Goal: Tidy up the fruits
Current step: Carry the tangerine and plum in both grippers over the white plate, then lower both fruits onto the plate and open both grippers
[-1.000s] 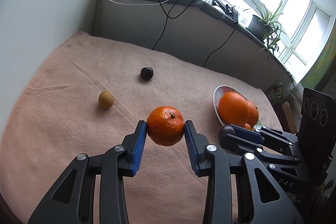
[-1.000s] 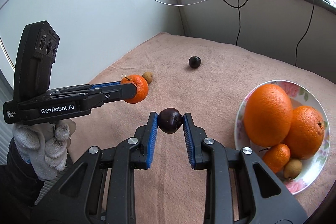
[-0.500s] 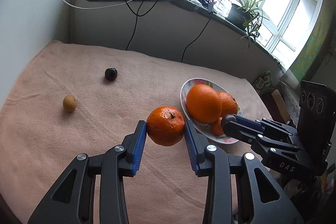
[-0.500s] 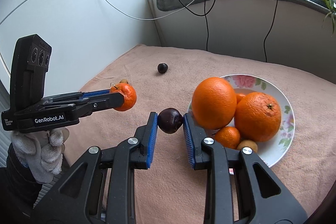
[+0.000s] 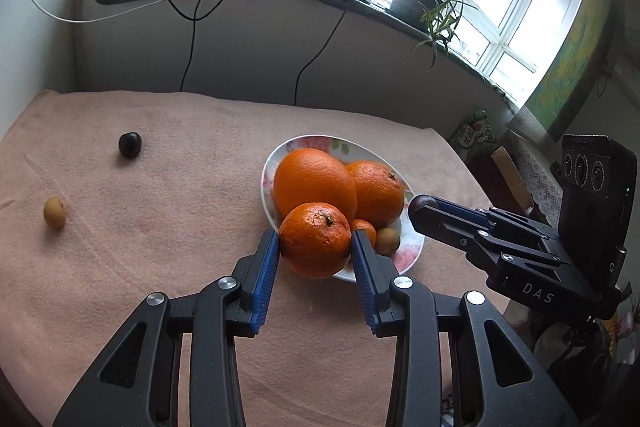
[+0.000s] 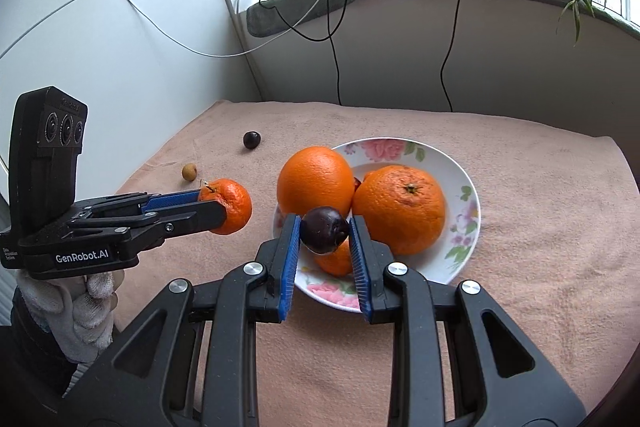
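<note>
My left gripper [image 5: 315,243] is shut on a mandarin [image 5: 315,239], held in the air at the near left rim of the flowered plate [image 5: 406,253]. From the right wrist view the same mandarin [image 6: 230,201] hangs left of the plate [image 6: 466,203]. My right gripper [image 6: 324,231] is shut on a dark plum [image 6: 323,229], above the plate's near side. On the plate lie two big oranges [image 6: 316,181] [image 6: 400,207], a small mandarin [image 6: 336,261] and a small brown fruit [image 5: 387,239].
On the pink cloth [image 5: 160,227] to the left lie a second dark plum [image 5: 130,144] and a small yellow-brown fruit [image 5: 54,212]. A low wall with hanging cables [image 5: 316,55] runs behind the table. A gloved hand [image 6: 80,307] holds the left gripper.
Both grippers have moved right toward the plate with their fruits still held. The plate now sits right behind the fingertips, and the loose fruits have slid to the left of the views.
</note>
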Motion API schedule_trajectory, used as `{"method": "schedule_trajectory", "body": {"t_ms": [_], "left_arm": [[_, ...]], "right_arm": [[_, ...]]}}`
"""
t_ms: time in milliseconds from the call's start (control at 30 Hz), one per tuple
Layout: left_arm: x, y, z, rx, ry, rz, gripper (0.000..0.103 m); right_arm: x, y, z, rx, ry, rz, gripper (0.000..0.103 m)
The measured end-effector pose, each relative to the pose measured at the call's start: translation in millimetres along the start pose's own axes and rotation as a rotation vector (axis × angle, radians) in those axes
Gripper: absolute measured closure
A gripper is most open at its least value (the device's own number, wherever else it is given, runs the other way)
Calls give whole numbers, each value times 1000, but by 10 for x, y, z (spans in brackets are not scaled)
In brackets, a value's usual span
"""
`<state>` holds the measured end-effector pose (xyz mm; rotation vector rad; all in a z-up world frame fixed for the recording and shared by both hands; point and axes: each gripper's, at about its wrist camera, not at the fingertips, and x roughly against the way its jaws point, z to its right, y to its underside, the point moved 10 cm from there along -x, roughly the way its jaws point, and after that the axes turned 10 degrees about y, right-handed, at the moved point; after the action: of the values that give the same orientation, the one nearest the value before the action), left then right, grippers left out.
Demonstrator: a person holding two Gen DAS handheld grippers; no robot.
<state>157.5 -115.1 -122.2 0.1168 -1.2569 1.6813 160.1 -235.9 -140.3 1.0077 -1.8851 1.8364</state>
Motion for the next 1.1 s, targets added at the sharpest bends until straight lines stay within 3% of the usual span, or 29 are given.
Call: {"method": "schedule_trajectory", "body": {"t_ms": [467, 1100], "left_arm": [[-416, -222, 304, -75, 16, -27, 67], [-725, -618, 275, -134, -48, 4, 68]], "right_arm": [[-77, 53, 591, -75, 59, -19, 77], [-293, 187, 557, -72, 13, -70, 77]]}}
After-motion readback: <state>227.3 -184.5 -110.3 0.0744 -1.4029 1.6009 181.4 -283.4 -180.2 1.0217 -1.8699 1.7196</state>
